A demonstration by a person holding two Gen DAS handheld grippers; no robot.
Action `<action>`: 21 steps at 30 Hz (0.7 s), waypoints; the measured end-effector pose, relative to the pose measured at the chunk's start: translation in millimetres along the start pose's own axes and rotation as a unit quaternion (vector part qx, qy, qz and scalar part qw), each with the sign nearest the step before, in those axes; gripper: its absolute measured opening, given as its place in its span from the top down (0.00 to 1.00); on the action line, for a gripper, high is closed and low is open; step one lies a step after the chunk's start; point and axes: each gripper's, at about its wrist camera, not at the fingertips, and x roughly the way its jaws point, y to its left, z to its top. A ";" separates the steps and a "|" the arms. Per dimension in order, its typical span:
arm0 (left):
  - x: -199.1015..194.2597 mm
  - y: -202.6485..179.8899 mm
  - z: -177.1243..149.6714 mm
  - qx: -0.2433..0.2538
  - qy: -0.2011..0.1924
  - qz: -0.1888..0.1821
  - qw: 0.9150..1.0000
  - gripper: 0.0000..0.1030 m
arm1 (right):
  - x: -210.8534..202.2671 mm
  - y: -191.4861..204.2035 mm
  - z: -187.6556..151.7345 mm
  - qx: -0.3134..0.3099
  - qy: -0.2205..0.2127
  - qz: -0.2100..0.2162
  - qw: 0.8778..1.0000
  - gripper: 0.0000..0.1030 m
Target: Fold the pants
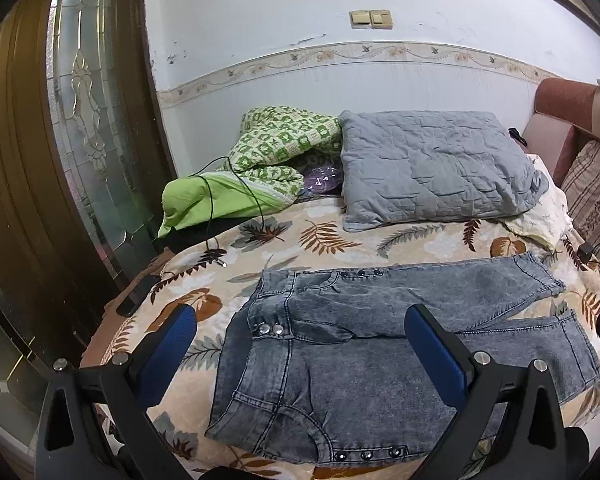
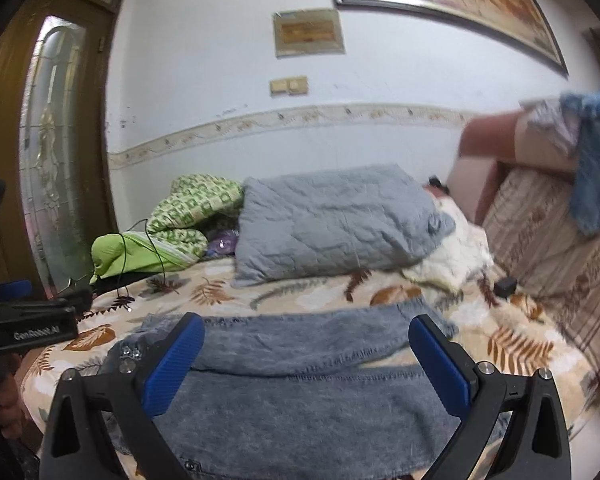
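In the left wrist view, nearest the lens, the left claw [image 1: 300,344] hangs with its blue pads [image 1: 172,356] wide apart and nothing between them, poised above the waist end of the acid-wash jeans [image 1: 340,360]. The jeans lie flat on the leaf-print bedspread [image 1: 300,236], both legs running away from the waistband toward the sofa side and slightly splayed. Beyond the jeans sit a grey quilted pillow [image 1: 432,168] and a green patterned quilt [image 1: 276,148], both well apart from the denim.

In the right wrist view, the right claw [image 2: 306,356] is likewise spread and empty, hovering over the jeans' legs [image 2: 300,400]; the picture is somewhat blurred. The other gripper [image 2: 32,320] shows beside the waistband.

No fold looks made yet. A clean first step would likely pinch both layers at the near leg's outer seam, waist and hem together, and carry it evenly onto the far leg.
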 end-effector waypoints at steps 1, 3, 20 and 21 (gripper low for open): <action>0.5 -1.1 1.0 0.001 0.001 0.000 1.000 0.00 | 0.8 -3.9 -1.1 0.004 0.004 -0.002 1.000 0.00; 1.0 -1.6 2.3 -0.003 0.002 -0.003 1.000 0.00 | 1.3 -10.7 -0.5 0.009 0.006 -0.010 1.000 0.00; 101.4 54.0 -21.7 -0.011 0.145 -0.017 0.989 0.00 | 82.8 -53.3 36.0 -0.021 0.099 -0.052 0.994 0.00; 111.5 58.5 -22.8 -0.013 0.158 -0.008 0.987 0.00 | 99.8 -62.7 36.9 -0.014 0.118 -0.059 0.991 0.00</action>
